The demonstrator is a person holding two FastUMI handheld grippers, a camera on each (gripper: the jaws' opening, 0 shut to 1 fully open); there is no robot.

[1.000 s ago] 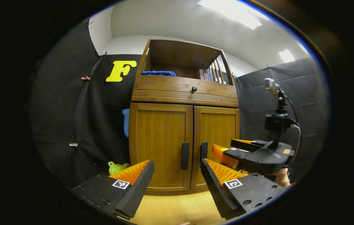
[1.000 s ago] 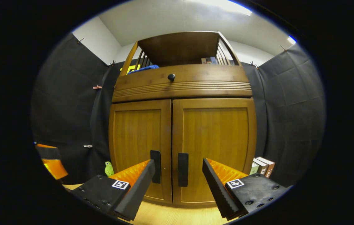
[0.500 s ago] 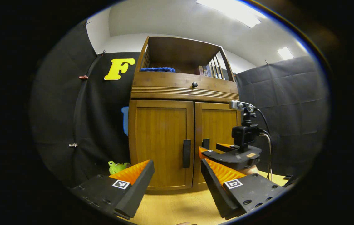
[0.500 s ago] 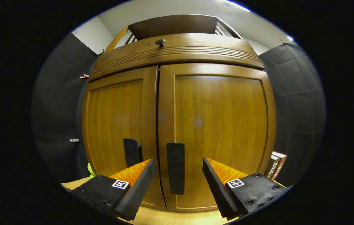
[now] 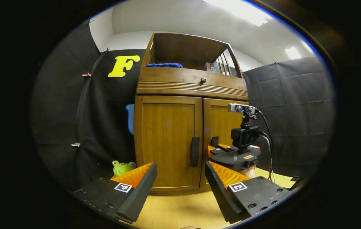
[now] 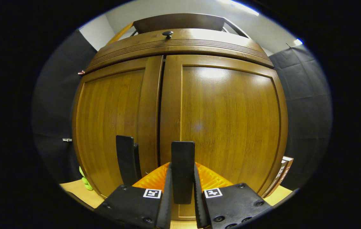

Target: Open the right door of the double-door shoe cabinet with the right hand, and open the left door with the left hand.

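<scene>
Now my right gripper [image 6: 182, 187] has its fingers closed on the right door handle [image 6: 182, 165], both doors shut. My left gripper [image 5: 180, 187] hangs back with fingers wide, the left door handle [image 5: 194, 151] ahead between them, well apart.

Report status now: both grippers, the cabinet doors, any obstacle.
Right gripper shut on right door handle. Left gripper open, short of left door handle. Both doors closed. Nothing blocking.
</scene>
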